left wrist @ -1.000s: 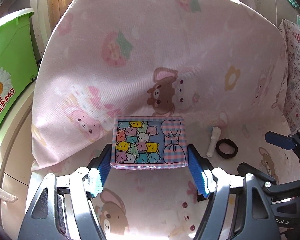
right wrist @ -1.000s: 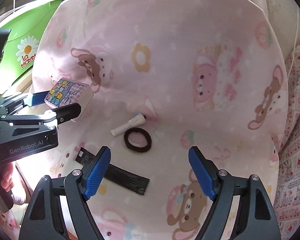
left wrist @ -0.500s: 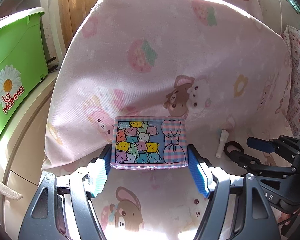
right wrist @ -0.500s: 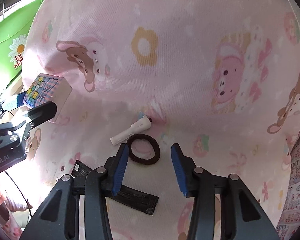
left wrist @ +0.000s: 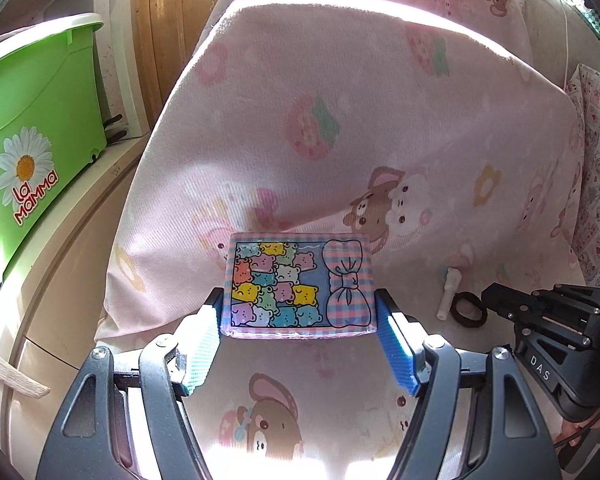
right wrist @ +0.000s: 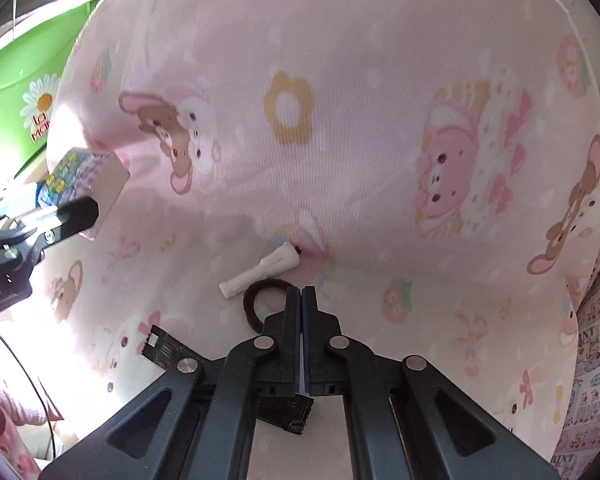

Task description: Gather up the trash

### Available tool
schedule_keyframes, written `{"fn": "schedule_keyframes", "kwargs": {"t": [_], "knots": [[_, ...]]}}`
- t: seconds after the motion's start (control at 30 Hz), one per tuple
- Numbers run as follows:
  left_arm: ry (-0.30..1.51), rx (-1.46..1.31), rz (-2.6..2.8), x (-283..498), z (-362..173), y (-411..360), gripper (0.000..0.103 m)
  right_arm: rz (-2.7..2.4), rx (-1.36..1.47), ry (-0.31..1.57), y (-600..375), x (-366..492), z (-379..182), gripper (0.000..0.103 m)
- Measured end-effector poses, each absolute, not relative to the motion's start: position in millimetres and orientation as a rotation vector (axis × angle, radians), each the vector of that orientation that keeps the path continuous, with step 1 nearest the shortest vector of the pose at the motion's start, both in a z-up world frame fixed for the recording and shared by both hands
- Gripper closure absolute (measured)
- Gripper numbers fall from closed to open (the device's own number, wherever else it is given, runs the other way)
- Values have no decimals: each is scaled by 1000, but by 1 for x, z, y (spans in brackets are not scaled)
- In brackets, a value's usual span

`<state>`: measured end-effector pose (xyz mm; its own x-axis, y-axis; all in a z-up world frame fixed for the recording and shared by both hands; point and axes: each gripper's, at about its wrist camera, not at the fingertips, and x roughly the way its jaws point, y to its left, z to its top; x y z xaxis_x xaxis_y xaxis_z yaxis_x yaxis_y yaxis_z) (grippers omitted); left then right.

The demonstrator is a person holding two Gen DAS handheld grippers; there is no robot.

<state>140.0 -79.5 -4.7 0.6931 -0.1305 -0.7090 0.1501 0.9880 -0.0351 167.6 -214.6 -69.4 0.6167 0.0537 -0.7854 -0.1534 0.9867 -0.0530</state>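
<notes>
Right wrist view: right gripper [right wrist: 302,300] clenched on brown elastic hair tie [right wrist: 252,304], near white paper stick [right wrist: 260,274]. Left gripper [left wrist: 300,332] grasps bear-print checked packet [left wrist: 298,286]. Next, likely: lift tie clear, carry both toward green plastic bin [left wrist: 32,120], far left.

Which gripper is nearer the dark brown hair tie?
Right. The right gripper is shut at the dark brown hair tie; the left gripper holds the bear-print box off to its left.

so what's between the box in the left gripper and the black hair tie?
Only the white tube, lying on the pink blanket beside the hair tie; clearest in the left wrist view.
</notes>
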Motion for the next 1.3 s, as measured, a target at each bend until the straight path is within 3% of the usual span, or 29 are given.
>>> {"fn": "schedule_keyframes", "kwargs": {"t": [0.17,0.2,0.27,0.33,0.4,0.6,0.67,0.73,0.8,1.3], "knots": [[783,28,-161,136,6,-72,32,185,-44,933,-220,168,-65,100],[783,30,-161,135,6,-72,32,180,-51,943,-220,169,-67,96],[786,34,-160,135,5,-72,32,162,-83,951,-216,170,-70,78],[789,37,-160,134,4,-73,32,162,-107,936,-211,170,-72,48],[791,41,-157,135,5,-73,32,174,-126,919,-204,167,-74,42],[798,37,-152,136,5,-71,32,122,-177,983,-185,179,-93,42],[797,41,-150,137,5,-72,32,137,-144,991,-186,180,-94,53],[801,42,-149,137,5,-74,32,158,-132,994,-187,180,-92,81],[814,19,-158,139,5,-72,32,160,-152,987,-197,175,-86,94],[816,-2,-156,132,10,-58,32,121,-32,909,-234,135,-50,95]]}}
